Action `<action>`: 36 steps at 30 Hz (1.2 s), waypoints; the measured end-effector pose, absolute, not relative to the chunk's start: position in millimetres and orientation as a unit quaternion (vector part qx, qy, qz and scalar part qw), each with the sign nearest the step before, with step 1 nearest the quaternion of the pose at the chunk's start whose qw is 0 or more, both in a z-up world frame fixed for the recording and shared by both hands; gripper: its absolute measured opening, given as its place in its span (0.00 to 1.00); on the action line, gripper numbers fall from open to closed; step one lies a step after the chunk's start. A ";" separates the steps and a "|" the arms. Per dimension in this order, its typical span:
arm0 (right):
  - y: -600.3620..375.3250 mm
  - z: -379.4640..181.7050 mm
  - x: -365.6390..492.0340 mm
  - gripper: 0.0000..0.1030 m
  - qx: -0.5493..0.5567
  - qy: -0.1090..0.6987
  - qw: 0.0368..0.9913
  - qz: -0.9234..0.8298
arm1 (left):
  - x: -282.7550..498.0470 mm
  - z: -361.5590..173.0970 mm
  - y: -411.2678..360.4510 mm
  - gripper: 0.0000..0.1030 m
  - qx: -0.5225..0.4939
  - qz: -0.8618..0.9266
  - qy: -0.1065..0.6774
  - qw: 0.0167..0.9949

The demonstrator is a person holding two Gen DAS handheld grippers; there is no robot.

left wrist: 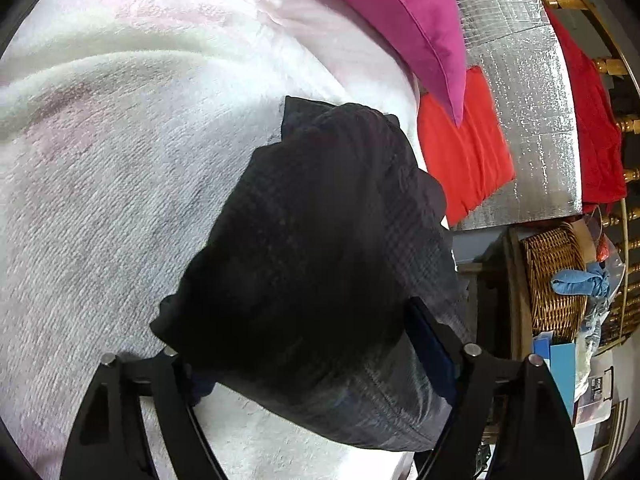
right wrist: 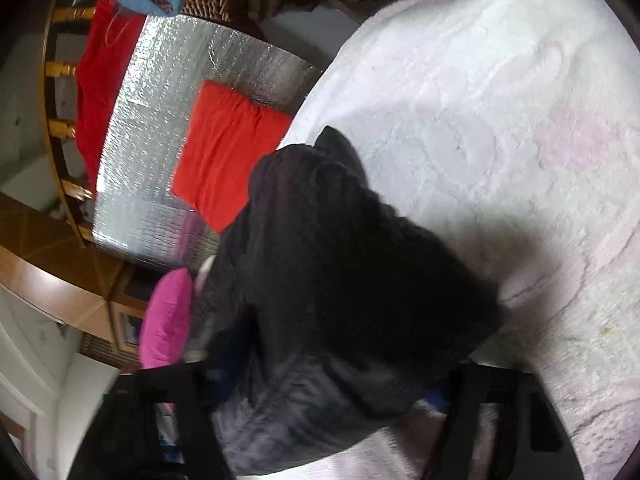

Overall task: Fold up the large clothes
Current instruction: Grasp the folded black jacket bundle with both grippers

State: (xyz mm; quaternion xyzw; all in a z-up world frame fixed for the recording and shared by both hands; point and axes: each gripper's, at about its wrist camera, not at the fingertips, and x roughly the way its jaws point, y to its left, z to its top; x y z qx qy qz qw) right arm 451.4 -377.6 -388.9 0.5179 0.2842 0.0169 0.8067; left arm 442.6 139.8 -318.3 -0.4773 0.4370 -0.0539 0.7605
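black folded garment [left wrist: 320, 248] sits on the fluffy white blanket [left wrist: 120, 200], right by its edge nearest the red cushion [left wrist: 464, 152]. the near end of it fills the gap in both grippers. left gripper [left wrist: 320, 376] looks clamped on that bundle, wide stance. right gripper [right wrist: 324, 396] has the cloth between its fingers too, but blurry, can't tell if it's squeezing.

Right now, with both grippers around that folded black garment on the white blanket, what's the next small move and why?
Probably close both grippers on the black garment and lift it. It sits as a compact bundle between the left gripper and right gripper, apparently folded, with a folded red cloth already on the silver mat.
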 end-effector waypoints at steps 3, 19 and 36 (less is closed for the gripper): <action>-375.8 -386.3 450.4 0.50 0.503 0.283 0.817 0.011 | 440.6 -311.6 135.8 0.72 -0.463 -0.047 0.437 0.769; -362.2 -356.8 424.8 0.35 0.442 0.266 0.857 0.003 | 422.0 -293.3 121.4 0.40 -0.396 -0.037 0.423 0.814; -368.0 -350.8 346.1 0.34 0.456 0.269 0.848 -0.005 | 351.2 -283.0 116.5 0.39 -0.358 -0.046 0.448 0.818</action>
